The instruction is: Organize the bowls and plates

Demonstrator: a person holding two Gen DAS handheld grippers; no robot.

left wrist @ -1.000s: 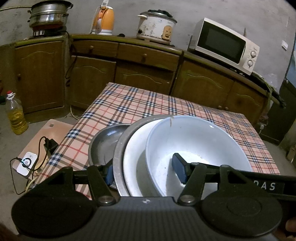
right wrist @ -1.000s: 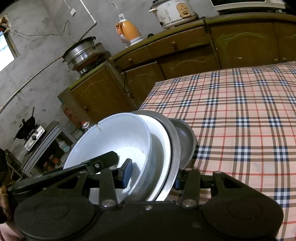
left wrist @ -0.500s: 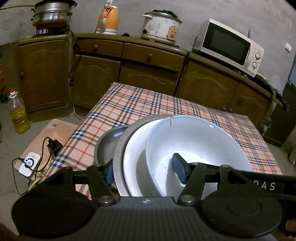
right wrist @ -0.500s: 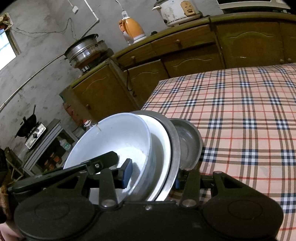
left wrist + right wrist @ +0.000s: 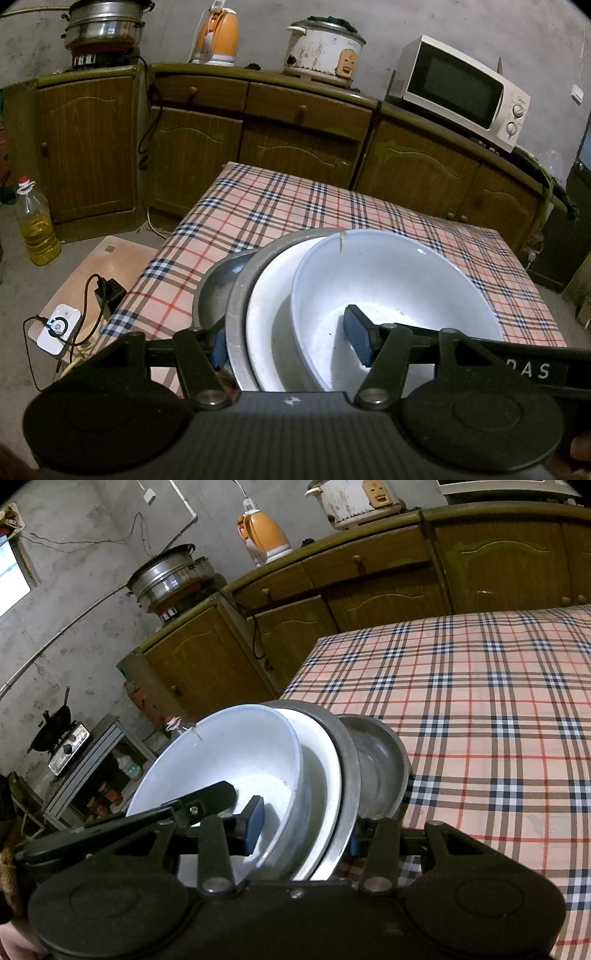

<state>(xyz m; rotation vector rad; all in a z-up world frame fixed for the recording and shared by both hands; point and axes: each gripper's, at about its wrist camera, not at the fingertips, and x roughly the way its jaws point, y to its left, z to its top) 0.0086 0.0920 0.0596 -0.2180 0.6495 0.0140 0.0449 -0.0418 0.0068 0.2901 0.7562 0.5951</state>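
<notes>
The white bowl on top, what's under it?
The white bowl sits in a white plate, inside a metal dish, with a smaller metal dish outermost. Their bottoms and anything beneath are covered.

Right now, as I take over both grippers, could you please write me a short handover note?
Left gripper: shut on the dish stack, one pad inside the white bowl, the other outside the metal plates.
Right gripper: shut on the same stack from the other side.
Stack: white bowl, white plate, large metal plate and small metal plate, held on edge over the near end of the checked table.
Done: dishes gathered.
Left: set the stack down; where is not shown.
</notes>
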